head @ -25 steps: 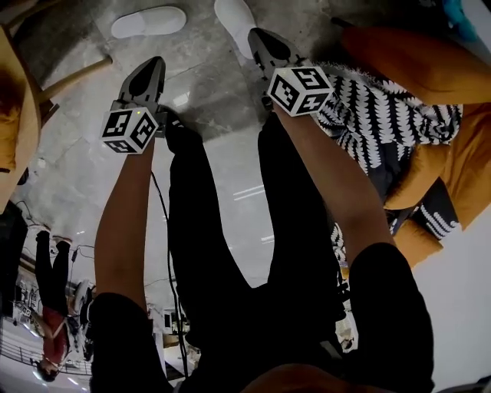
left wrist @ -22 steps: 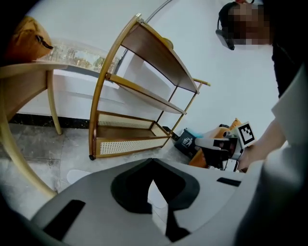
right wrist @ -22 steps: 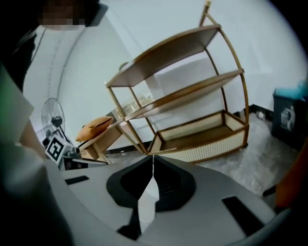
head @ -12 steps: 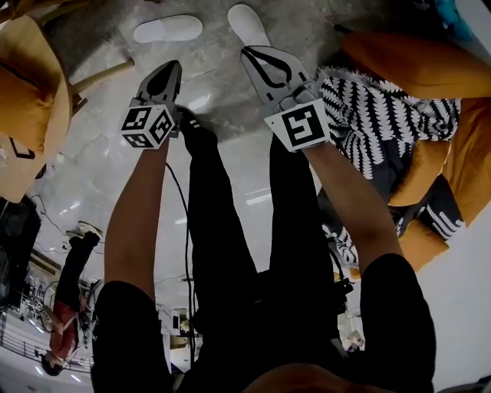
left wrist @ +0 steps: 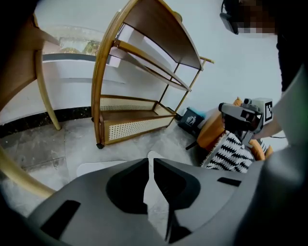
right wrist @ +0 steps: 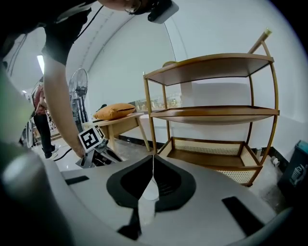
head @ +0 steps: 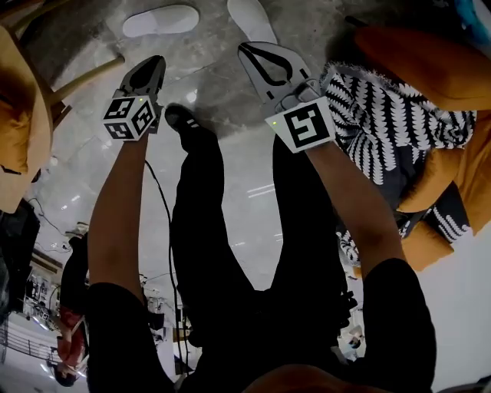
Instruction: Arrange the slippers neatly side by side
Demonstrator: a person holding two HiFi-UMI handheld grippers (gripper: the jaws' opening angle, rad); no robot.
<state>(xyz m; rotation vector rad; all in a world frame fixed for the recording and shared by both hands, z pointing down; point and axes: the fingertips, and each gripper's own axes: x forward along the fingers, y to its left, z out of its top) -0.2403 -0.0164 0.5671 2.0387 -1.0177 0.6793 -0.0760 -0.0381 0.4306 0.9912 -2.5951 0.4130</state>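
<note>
Two white slippers lie apart on the grey floor: one (head: 161, 21) lies crosswise at the top left, the other (head: 252, 15) points away at top centre. My left gripper (head: 156, 61) hovers short of the crosswise slipper (left wrist: 94, 167), holding nothing, with only a thin slit between its tips (left wrist: 150, 161). My right gripper (head: 247, 50) hangs just short of the second slipper, its jaws shut and empty (right wrist: 153, 156). A bit of white slipper (right wrist: 150, 192) shows through its jaw opening. Each gripper view shows the other gripper (left wrist: 243, 115) (right wrist: 91, 139).
A wooden rack with cane-panelled sides (left wrist: 139, 115) (right wrist: 211, 120) stands beyond the slippers. An orange chair with a black-and-white patterned cloth (head: 383, 115) is on the right, and another orange seat (head: 19, 123) with wooden legs on the left. My legs and black shoe (head: 180, 119) stand between the grippers.
The head view has swung a little. The right gripper has rolled so its marker cube faces up and its jaws point at the nearer slipper. Both slippers lie where they were.
</note>
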